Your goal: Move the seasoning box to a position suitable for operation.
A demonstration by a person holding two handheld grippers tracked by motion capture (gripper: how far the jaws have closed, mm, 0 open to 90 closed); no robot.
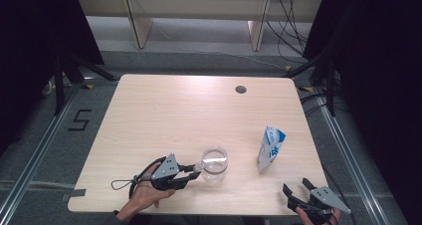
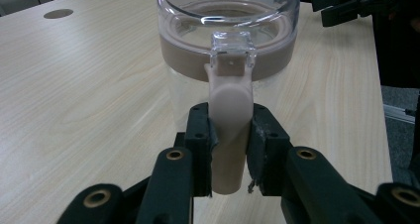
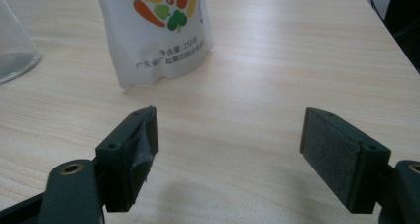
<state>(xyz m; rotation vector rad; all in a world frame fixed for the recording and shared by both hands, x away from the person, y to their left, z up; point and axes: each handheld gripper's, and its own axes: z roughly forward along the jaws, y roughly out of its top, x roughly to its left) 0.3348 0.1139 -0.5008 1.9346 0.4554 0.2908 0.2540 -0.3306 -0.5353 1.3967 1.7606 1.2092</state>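
Observation:
A clear glass pitcher [image 1: 215,164] with a beige collar and beige handle [image 2: 229,130] stands upright near the table's front edge. My left gripper [image 1: 194,172] [image 2: 229,144] is shut on that handle, its pads pressing both sides. A white pouch [image 1: 271,148] [image 3: 157,30] printed with vegetables stands upright to the right of the pitcher. My right gripper [image 1: 297,189] [image 3: 229,152] stands open at the front right corner, a short way in front of the pouch, with nothing between its jaws. The pitcher's glass edge [image 3: 12,50] shows at the left of the right gripper view.
The wooden table [image 1: 164,110] has a round cable hole [image 1: 241,89] near its far edge. Dark curtains and tripod legs [image 1: 64,75] flank the table, and wooden furniture legs [image 1: 137,23] stand beyond it. Cables [image 1: 291,26] run on the floor at the back right.

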